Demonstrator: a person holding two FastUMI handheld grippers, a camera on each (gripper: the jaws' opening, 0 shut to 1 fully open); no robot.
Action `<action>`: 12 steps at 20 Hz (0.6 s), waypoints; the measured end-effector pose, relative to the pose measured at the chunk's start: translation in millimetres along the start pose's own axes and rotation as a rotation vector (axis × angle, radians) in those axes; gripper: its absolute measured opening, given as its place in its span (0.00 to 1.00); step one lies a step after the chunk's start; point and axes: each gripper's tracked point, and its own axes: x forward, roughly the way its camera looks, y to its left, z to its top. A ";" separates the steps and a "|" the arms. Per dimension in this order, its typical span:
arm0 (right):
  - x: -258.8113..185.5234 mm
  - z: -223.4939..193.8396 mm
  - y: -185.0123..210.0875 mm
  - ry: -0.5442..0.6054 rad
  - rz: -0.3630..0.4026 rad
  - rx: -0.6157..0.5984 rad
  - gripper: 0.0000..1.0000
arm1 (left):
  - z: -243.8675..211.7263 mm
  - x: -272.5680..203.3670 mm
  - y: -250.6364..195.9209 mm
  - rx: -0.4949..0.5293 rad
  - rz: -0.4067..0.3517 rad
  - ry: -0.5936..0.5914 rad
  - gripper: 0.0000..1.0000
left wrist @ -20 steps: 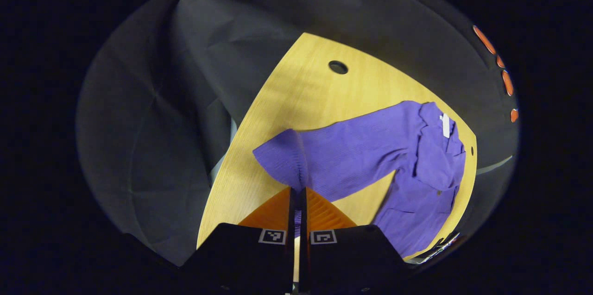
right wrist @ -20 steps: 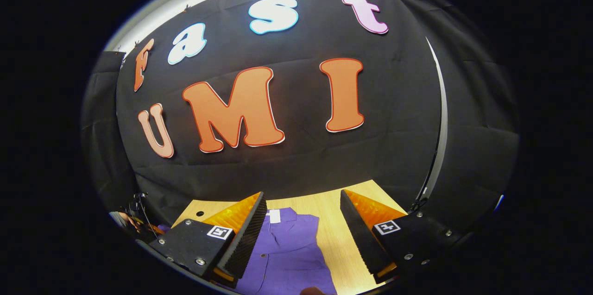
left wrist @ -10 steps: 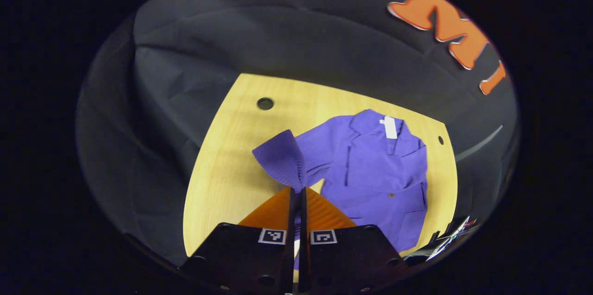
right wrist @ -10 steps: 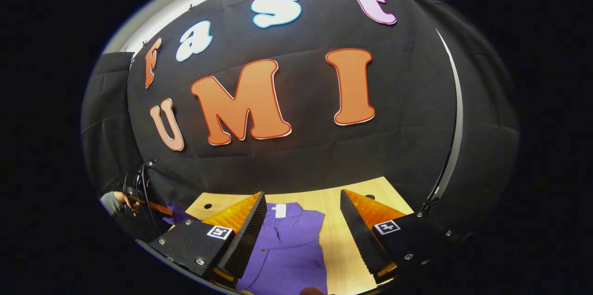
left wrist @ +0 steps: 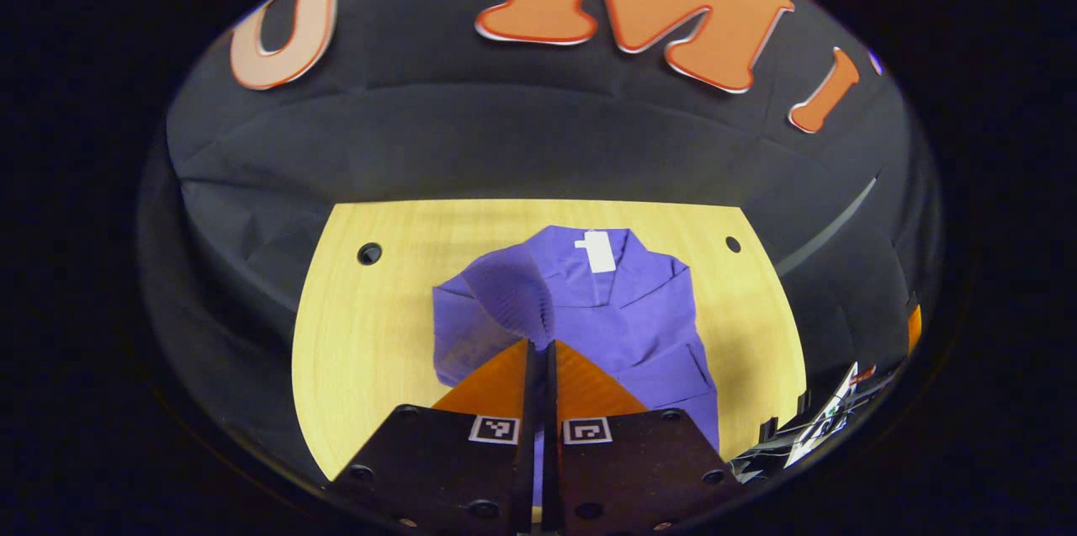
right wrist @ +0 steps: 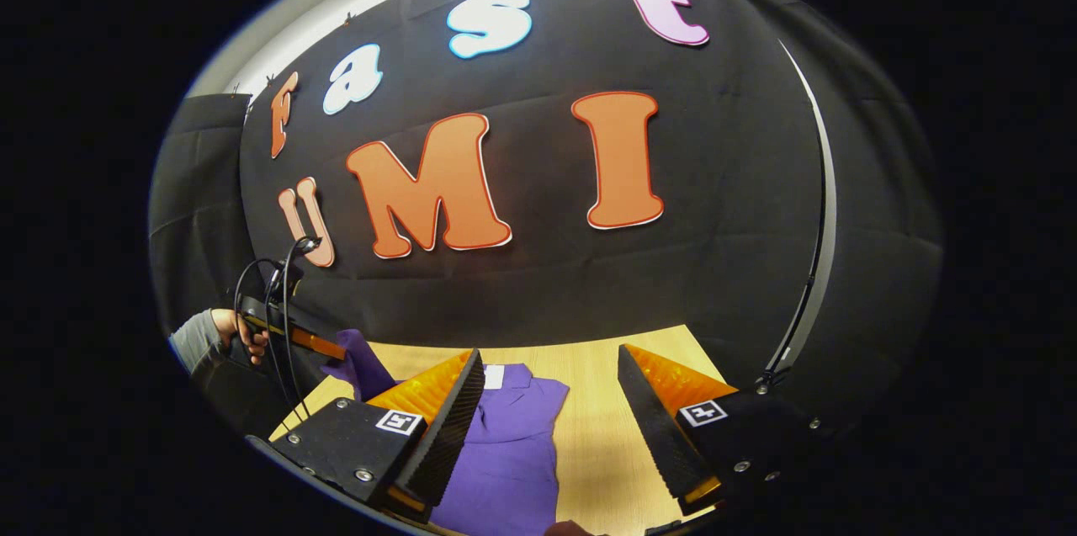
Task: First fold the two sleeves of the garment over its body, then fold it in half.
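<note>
A purple button shirt point(left wrist: 627, 313) lies on the wooden table point(left wrist: 370, 334), collar and white neck tag toward the far wall. My left gripper point(left wrist: 539, 344) is shut on the cuff of its sleeve point(left wrist: 509, 292), which hangs raised over the left side of the shirt's body. In the right gripper view the shirt point(right wrist: 509, 435) shows between the fingers of my right gripper point(right wrist: 551, 376), which is open and holds nothing. At the far left of that view the left gripper point(right wrist: 324, 347), in a person's hand point(right wrist: 227, 330), lifts the sleeve point(right wrist: 362, 363).
The table point(right wrist: 606, 368) has round holes point(left wrist: 368, 252) near its far corners. Black cloth wall stands close behind the table. A cable loops from the left gripper's handle point(right wrist: 269, 292). Bare wood lies left and right of the shirt.
The left gripper has carried the held sleeve from stretched out at the side to above the shirt's body, swinging round to face the wall. The right gripper stays open and has barely moved.
</note>
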 end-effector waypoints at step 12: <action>-32.4 -10.7 -58.5 -0.023 -0.072 -0.015 0.95 | 13.7 86.1 -182.8 0.174 -0.106 0.032 0.05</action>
